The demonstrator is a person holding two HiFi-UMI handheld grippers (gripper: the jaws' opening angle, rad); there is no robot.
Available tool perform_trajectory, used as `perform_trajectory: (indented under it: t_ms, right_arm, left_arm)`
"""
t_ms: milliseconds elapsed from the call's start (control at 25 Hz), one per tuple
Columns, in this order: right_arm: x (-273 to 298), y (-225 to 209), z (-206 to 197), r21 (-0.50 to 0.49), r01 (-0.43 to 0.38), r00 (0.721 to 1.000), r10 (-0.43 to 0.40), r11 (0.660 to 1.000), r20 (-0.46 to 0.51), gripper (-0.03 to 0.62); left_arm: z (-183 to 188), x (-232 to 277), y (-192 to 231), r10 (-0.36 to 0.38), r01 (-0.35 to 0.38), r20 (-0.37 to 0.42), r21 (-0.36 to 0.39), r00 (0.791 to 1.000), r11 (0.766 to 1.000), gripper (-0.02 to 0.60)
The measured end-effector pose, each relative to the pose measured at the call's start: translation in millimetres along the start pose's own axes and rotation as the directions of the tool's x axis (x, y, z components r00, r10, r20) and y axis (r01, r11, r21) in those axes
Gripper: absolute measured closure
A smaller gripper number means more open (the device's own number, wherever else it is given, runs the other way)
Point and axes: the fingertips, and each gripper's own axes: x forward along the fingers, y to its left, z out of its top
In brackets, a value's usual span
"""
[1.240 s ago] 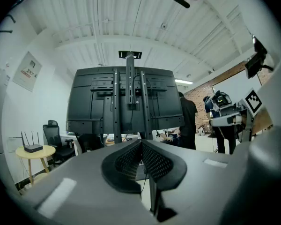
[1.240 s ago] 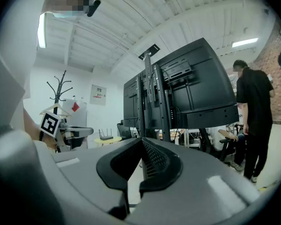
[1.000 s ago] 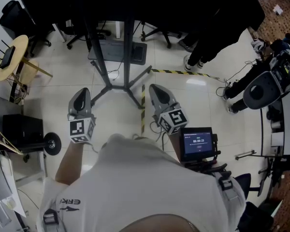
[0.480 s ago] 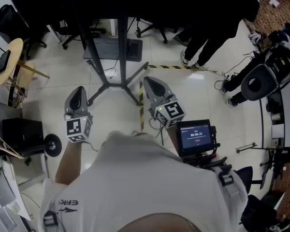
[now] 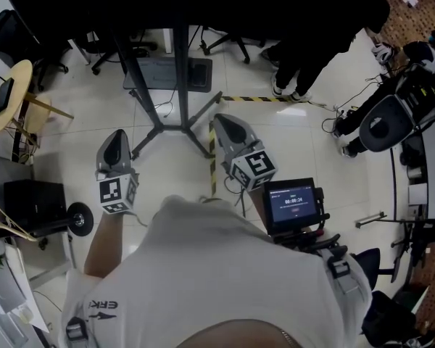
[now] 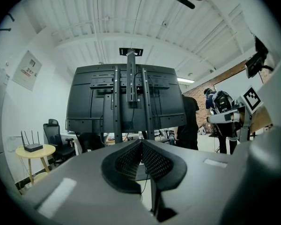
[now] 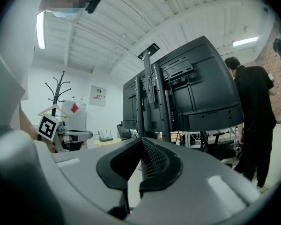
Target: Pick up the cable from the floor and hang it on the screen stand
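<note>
From the head view, I hold my left gripper [image 5: 118, 135] and my right gripper [image 5: 220, 123] out level over the pale floor tiles, both aimed at the screen stand [image 5: 180, 85], whose spread legs sit just ahead of the two tips. A thin dark cable [image 5: 238, 194] lies on the floor beneath my right gripper, beside a strip of striped tape [image 5: 212, 158]; neither gripper touches it. A small display [image 5: 293, 204] is strapped near my right forearm, and a person in dark clothes [image 5: 312, 49] stands beyond the stand to the right. In the left gripper view, my left gripper [image 6: 141, 142] has its ribbed pads pressed together with nothing between them, and past them I see the back of the black screen [image 6: 93, 97] on its upright posts, with a round table [image 6: 35, 150] at the left. In the right gripper view, my right gripper [image 7: 141, 139] is likewise closed and empty, facing the same screen [image 7: 201, 93] from an angle, the person [image 7: 255, 121] at its right.
</note>
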Motion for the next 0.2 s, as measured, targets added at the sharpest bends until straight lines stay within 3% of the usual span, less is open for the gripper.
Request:
perform_trajectory:
  t_ms: [200]
  right_arm:
    - [-9,12,4,-0.009,0.0,1.0,0.0,1.0,0.004,0.582]
  left_arm:
    - [6,-17,1,0.0,0.0,0.009,0.015,1.0,1.0,0.58]
